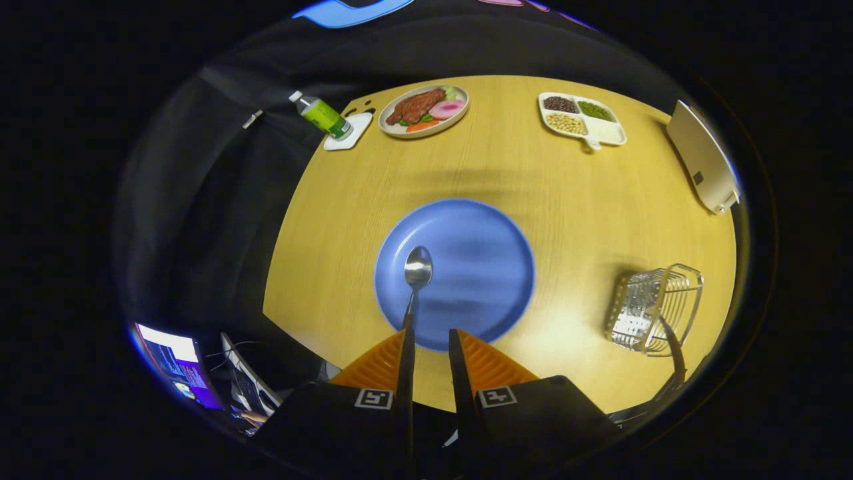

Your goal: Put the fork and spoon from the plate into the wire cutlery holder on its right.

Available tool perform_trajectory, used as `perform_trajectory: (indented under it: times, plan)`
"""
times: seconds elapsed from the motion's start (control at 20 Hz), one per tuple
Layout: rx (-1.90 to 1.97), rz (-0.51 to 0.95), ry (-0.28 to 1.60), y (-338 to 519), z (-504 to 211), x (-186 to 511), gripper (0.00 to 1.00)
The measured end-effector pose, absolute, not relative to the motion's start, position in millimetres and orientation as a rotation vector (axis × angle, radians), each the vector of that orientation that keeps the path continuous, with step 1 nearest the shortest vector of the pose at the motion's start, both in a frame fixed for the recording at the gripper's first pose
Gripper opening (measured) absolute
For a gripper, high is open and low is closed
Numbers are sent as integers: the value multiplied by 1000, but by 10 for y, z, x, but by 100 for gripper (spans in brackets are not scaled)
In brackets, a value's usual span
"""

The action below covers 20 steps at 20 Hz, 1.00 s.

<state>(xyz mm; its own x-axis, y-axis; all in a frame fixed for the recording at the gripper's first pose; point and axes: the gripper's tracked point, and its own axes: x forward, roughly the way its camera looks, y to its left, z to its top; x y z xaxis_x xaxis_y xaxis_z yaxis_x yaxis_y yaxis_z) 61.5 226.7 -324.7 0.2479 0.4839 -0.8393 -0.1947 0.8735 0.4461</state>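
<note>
A round wooden table (506, 167) carries everything. Just ahead of the gripper's (432, 343) fingers lies a blue plate (480, 267). Off to the right of the fingers stands the wire cutlery holder (650, 307). Far beyond them, at the table's far edge, sit a plate of food (424, 110), a white coaster (348, 131) bearing a bottle to its left, and a divided tray (582, 118) of beans to the right. A tan board (703, 157) rests at the far right edge.
</note>
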Motion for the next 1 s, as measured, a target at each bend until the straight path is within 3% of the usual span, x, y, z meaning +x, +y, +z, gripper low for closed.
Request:
perform_trajectory:
  times: [0.7, 0.75, 0.8, 1.0]
  plan:
    - [81, 350, 1345, 2787, -4224, 796, 32]
    - [97, 355, 1314, 2784, -4176, 840, 17]
    - [96, 364, 1308, 2799, -4204, 857, 10]
    - [167, 403, 1261, 2717, -4020, 890, 5]
